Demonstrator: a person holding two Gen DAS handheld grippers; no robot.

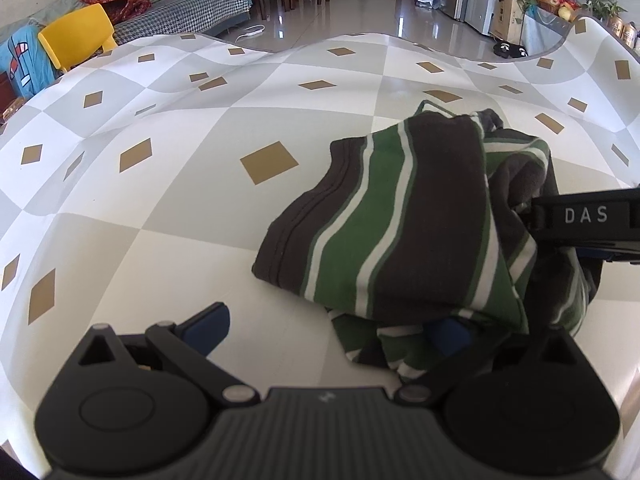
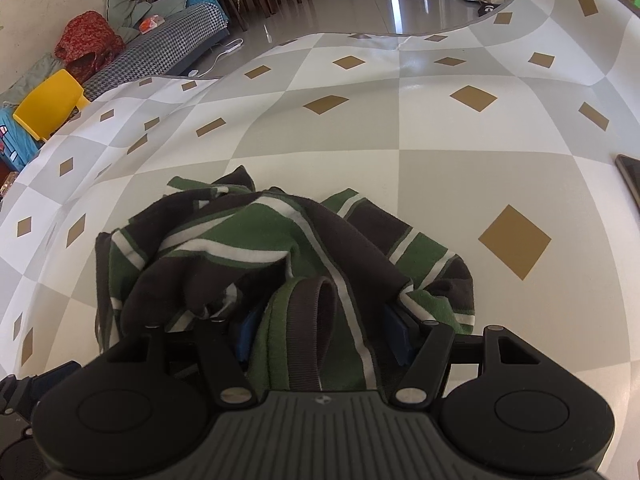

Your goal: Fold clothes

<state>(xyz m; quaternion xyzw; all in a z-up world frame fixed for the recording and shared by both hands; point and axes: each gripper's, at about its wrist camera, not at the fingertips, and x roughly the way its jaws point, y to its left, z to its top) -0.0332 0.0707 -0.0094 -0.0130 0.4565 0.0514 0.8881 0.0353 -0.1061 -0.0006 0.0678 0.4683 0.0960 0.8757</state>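
A striped garment [image 1: 404, 216] in green, brown and white is lying bunched on the table [image 1: 160, 200], which is covered by a checked cloth with tan diamonds. The left gripper [image 1: 328, 330] is sitting at the garment's near edge with its fingers spread wide; the left blue pad [image 1: 208, 326] is standing clear over bare cloth, while the right pad [image 1: 446, 334] is tucked under a fold of fabric. The right gripper [image 2: 324, 330] is reaching into the pile from the other side, its fingers also standing apart, with a ribbed brown-edged fold lying loosely between the blue pads [image 2: 394, 330]. Whether those pads are pressing the fabric cannot be told. A yellow chair [image 1: 78, 36] is standing beyond the table.
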